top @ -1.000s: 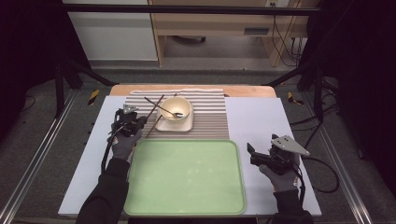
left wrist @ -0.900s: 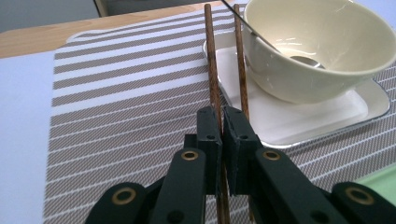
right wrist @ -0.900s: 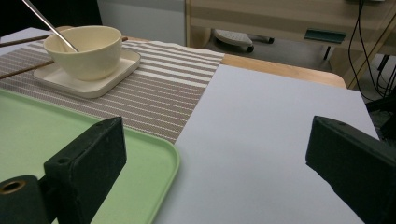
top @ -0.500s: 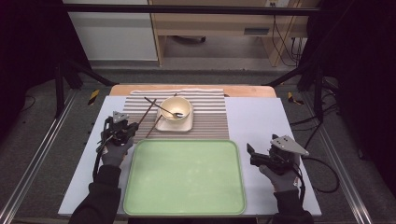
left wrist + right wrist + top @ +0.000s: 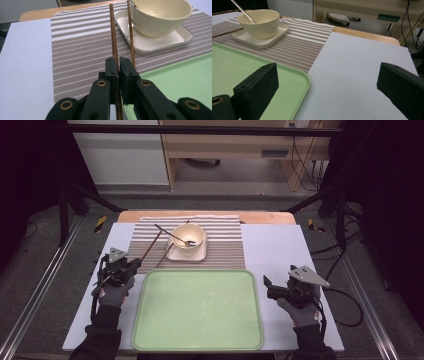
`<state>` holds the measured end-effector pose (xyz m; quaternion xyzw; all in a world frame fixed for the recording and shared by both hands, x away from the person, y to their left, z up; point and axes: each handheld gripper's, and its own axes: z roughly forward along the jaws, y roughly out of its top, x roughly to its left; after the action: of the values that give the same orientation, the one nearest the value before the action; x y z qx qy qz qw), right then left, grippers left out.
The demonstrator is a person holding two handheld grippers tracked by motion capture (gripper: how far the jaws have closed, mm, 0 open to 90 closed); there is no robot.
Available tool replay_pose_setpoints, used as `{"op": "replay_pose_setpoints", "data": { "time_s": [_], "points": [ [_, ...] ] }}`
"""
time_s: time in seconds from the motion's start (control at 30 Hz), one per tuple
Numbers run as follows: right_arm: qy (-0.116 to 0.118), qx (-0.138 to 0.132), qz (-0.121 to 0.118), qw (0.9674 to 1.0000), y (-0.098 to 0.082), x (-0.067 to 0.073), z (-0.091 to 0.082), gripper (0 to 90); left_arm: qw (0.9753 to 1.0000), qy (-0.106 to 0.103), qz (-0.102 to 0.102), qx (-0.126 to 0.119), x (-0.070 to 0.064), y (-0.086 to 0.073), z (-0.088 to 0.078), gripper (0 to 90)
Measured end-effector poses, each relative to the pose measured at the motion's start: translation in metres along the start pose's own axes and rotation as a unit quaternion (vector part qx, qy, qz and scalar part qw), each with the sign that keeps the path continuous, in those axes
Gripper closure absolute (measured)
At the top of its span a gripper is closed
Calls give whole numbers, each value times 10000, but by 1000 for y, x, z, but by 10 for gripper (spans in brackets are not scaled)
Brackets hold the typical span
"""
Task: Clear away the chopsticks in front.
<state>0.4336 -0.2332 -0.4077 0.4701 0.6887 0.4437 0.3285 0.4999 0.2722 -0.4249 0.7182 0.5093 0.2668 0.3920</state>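
One chopstick (image 5: 113, 42), a slim dark-brown wooden stick, is pinched at its near end between the closed jaws of the left claw (image 5: 118, 65). It runs straight away over the striped mat (image 5: 82, 52), passing just left of the square saucer (image 5: 155, 42). In the high view the chopstick (image 5: 148, 249) slants across the mat's left part. The second chopstick (image 5: 130, 32) lies just beside it, its far part against the saucer's edge.
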Motion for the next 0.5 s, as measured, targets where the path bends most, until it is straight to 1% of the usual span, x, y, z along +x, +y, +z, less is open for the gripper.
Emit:
{"op": "replay_pose_setpoints", "data": {
  "time_s": [0.07, 0.13, 0.17, 0.27, 0.4, 0.5],
  "points": [
    [0, 5, -2, 10000, 0, 0, 0, 39, 10000, 36, 29, 11, 0, -3, -5, 851],
    [-2, 17, -7, 10000, -1, -1, 0, 39, 10000, 22, 34, -20, 0, -7, -12, 851],
    [4, 25, -6, 10000, -1, -1, 0, 38, 10000, 28, 18, -56, 0, -10, -19, 852],
    [13, 23, 4, 10000, -1, -1, -1, 37, 9999, -3, -3, -130, 0, -14, -29, 852],
    [27, 28, -1, 10000, -1, 0, -1, 37, 9998, -10, -52, -197, 1, -19, -40, 851],
    [27, 35, -19, 10000, -1, 1, 0, 37, 9997, -20, -42, -231, -2, -23, -46, 851]
  ]
}}
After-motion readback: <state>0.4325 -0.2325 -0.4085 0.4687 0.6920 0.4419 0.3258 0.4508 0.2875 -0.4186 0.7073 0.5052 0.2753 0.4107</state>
